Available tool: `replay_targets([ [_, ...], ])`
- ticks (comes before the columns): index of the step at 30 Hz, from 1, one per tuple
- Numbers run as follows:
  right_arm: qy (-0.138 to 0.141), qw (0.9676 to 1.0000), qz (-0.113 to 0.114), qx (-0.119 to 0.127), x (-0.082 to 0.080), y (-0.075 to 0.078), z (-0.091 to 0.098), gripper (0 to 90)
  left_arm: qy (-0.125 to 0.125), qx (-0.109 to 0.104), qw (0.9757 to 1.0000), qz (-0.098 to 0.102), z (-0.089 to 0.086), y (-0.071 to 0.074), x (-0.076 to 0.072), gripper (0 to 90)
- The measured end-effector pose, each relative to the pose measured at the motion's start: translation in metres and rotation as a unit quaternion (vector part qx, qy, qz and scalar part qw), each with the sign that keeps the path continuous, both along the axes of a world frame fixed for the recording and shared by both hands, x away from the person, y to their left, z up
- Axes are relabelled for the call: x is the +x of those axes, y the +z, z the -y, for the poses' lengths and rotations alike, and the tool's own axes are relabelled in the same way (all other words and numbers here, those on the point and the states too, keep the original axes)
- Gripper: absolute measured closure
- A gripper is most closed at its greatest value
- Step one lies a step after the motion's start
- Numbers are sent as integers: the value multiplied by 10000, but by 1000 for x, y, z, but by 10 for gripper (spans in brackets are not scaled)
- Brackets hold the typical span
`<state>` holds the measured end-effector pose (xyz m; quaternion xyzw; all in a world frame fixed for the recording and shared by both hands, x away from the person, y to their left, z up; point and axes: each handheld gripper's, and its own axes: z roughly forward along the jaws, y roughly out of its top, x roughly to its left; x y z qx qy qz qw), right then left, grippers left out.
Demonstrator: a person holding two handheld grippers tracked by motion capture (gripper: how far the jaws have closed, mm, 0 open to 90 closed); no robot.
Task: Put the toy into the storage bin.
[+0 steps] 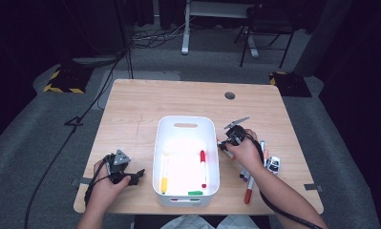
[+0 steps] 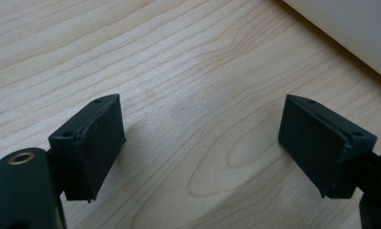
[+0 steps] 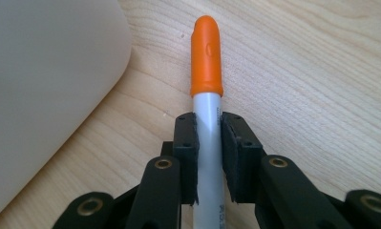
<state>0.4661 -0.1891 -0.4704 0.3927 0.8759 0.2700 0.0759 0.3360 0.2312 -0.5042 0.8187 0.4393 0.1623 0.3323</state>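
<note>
The right gripper [image 3: 208, 157] clamps an orange-capped marker [image 3: 207, 95] beside the white bin [image 1: 185, 162], likely to drop it in, while the left gripper [image 2: 202, 143] rests open and empty on the table [image 1: 131, 109].

matt wood table [image 3: 298, 57]; glossy orange-capped marker [image 3: 208, 95]

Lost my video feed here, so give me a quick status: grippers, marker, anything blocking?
Right gripper shut on orange-capped marker, beside white bin. Left gripper open, nothing between jaws, over table. Path to bin looks unblocked.
</note>
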Motion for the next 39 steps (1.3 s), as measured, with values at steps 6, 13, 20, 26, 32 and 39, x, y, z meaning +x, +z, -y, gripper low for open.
replay_targets([
  [6, 68, 9998, 53, 205, -8, 18, 7, 772, -2, 0, 10000, -4, 0, 0, 0, 162],
  [13, 132, 9990, 126, 417, -22, 40, 14, 772, 0, 1, 10000, 0, 0, 0, 0, 162],
  [20, 251, 9976, 214, 613, -37, 61, 18, 772, -37, 12, 10000, -3, 0, 0, 1, 160],
  [26, 416, 9965, 321, 656, -52, 81, 21, 772, -67, 1, 10000, -19, 0, 0, 3, 159],
  [32, 525, 9953, 442, 684, -63, 98, 24, 772, -59, 2, 10000, -3, 0, 0, 3, 158],
  [39, 591, 9926, 574, 895, -71, 116, 31, 772, -96, 12, 10000, -18, 1, 0, 4, 142],
])
